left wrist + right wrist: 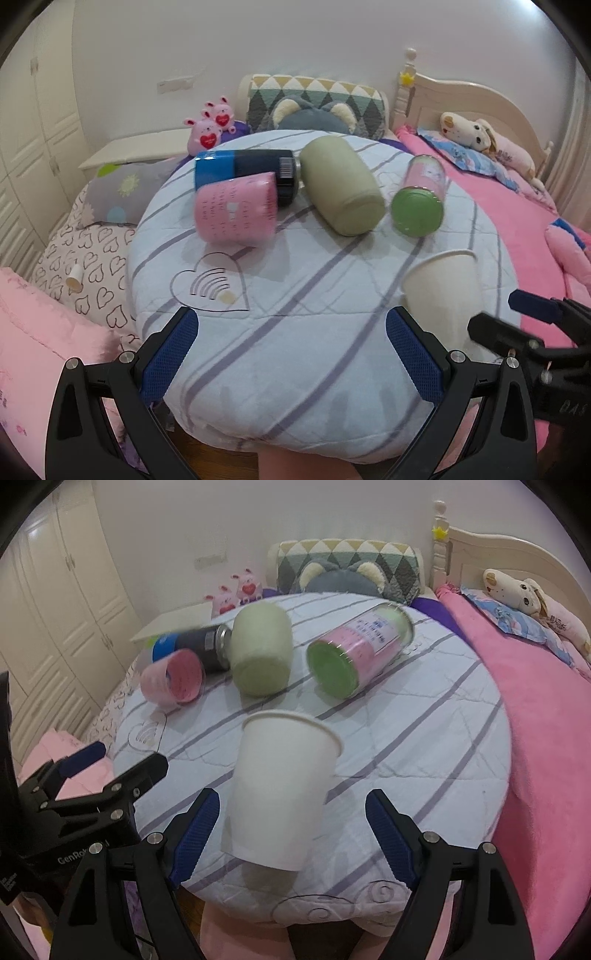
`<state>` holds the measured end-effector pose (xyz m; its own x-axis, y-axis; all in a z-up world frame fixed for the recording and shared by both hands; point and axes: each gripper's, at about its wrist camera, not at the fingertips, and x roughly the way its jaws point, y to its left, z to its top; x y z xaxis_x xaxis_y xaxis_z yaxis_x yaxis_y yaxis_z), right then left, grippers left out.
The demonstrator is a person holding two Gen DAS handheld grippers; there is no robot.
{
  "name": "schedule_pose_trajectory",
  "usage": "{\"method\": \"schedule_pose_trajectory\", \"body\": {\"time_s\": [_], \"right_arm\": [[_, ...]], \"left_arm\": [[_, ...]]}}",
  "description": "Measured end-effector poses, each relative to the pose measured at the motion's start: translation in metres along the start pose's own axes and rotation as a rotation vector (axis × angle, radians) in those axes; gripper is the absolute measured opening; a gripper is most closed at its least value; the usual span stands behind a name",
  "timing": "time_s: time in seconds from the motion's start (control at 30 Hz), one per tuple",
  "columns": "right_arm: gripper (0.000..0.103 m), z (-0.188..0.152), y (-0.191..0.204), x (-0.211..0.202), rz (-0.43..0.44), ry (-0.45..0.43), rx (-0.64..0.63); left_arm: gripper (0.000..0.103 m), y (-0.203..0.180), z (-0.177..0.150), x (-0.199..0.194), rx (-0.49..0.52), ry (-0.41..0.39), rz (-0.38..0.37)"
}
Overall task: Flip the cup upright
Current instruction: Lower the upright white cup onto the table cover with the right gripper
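A white paper cup (282,788) stands mouth up, leaning a little, near the front of a round striped cushion (424,723). My right gripper (291,834) is open, its blue fingers either side of the cup's base with gaps on both sides. The cup also shows in the left wrist view (441,291) at the right, with the right gripper's fingers (532,306) beside it. My left gripper (290,350) is open and empty over the cushion's front (295,332); it shows at left in the right wrist view (118,760).
A pink cup (236,210), a blue-black bottle (245,170), a pale green cup (341,184) and a clear jar with green lid (419,197) lie on their sides further back. Pillows, plush toys (484,136) and a pink blanket (546,709) surround the cushion.
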<state>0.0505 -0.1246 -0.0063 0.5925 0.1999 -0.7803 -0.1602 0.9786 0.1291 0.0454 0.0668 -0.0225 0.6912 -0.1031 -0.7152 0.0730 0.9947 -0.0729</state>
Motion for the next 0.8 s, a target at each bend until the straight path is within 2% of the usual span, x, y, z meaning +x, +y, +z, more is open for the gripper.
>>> {"method": "schedule_pose_trajectory", "body": {"time_s": [0.27,0.5,0.6,0.8], "right_arm": [[0.083,0.003,-0.039,-0.013,-0.030,-0.038,0.082],[0.083,-0.001,-0.077,-0.006,-0.054,-0.015,0.156],[0.083,-0.002,-0.090,-0.005,-0.080,-0.013,0.169],[0.083,-0.004,-0.111,-0.001,-0.069,-0.004,0.178]], "left_arm": [[0.103,-0.031,0.003,-0.012,0.023,0.005,-0.065],[0.103,-0.071,0.010,-0.010,0.069,0.023,-0.111],[0.103,-0.087,0.012,-0.002,0.086,0.048,-0.109],[0.103,-0.110,0.015,0.017,0.095,0.092,-0.096]]}}
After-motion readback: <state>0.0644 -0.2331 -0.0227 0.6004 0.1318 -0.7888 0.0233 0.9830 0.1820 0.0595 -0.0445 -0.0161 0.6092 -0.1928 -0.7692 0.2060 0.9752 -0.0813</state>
